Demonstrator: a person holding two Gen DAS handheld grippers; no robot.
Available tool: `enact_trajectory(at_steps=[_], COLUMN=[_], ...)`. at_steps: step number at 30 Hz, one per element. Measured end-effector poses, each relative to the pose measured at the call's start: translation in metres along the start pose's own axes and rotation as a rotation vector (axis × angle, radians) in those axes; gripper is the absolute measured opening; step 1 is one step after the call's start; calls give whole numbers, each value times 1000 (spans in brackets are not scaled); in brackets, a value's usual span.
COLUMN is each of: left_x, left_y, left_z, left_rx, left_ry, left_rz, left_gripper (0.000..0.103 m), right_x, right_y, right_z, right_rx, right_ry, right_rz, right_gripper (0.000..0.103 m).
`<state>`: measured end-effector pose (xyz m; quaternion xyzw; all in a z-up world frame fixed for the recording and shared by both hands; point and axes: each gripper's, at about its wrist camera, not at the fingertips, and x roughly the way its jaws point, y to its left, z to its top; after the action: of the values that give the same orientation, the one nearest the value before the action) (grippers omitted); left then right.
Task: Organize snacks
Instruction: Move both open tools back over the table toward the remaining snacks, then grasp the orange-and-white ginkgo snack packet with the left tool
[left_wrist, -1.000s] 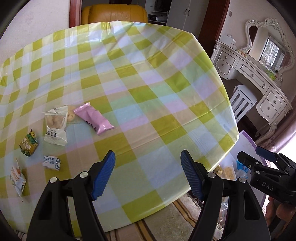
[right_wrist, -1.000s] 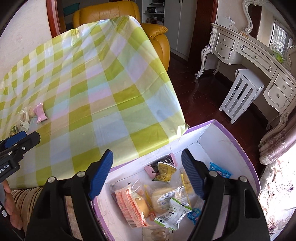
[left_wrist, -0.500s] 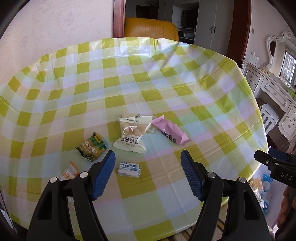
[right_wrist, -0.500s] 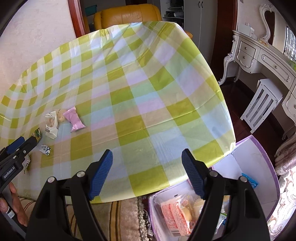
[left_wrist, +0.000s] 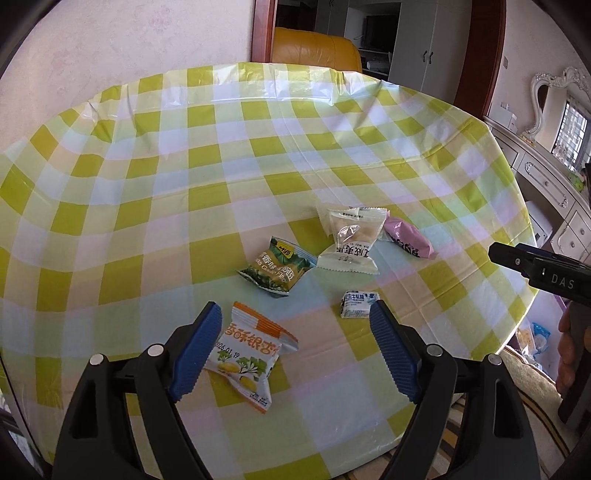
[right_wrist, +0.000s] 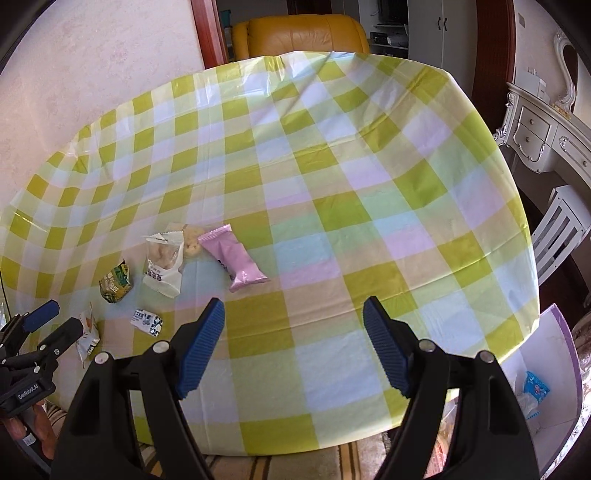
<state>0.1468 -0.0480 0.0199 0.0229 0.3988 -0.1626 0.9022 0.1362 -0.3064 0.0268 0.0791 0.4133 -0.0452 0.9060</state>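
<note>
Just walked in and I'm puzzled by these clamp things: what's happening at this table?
A person is clearing snack packets off the checked tablecloth with a hand-held gripper in each hand. The left gripper is open, its fingers having just spread wider, around the orange-and-white packet. The right gripper is open and empty over bare cloth. Four more packets lie nearby, and a purple-edged box waits beside the table.

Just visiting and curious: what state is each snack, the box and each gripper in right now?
Orange-and-white packet: sealed, flat, between open jaws.
Green packet: sealed, lying flat.
White packet: sealed, flat.
Pink packet: sealed, flat.
Small blue-white packet: flat.
Box: open.
Left gripper: open.
Right gripper: open, empty.
</note>
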Motion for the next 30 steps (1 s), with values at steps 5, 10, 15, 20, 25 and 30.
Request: enact_trajectory(at_steps=[5, 10, 15, 20, 25, 30], left_x=[6, 10, 18, 29, 31, 32], left_y=[26, 42, 42, 42, 43, 39], left_z=[-7, -14, -17, -19, -21, -21], left_rx=[-19, -41, -34, -34, -33, -18], left_ry=[43, 61, 86, 119, 122, 127], left_rz=[-38, -77, -98, -102, -106, -99], left_gripper=[81, 81, 80, 69, 60, 46], right_x=[13, 29, 45, 58, 74, 89], right_y=[32, 60, 81, 98, 116, 123], right_z=[6, 7, 9, 14, 16, 20], right_rx=[-31, -54, -65, -63, -71, -53], right_ry=[1, 10, 24, 23, 37, 58], right_rz=[31, 64, 74, 80, 75, 43], right_gripper=[77, 77, 77, 77, 77, 77])
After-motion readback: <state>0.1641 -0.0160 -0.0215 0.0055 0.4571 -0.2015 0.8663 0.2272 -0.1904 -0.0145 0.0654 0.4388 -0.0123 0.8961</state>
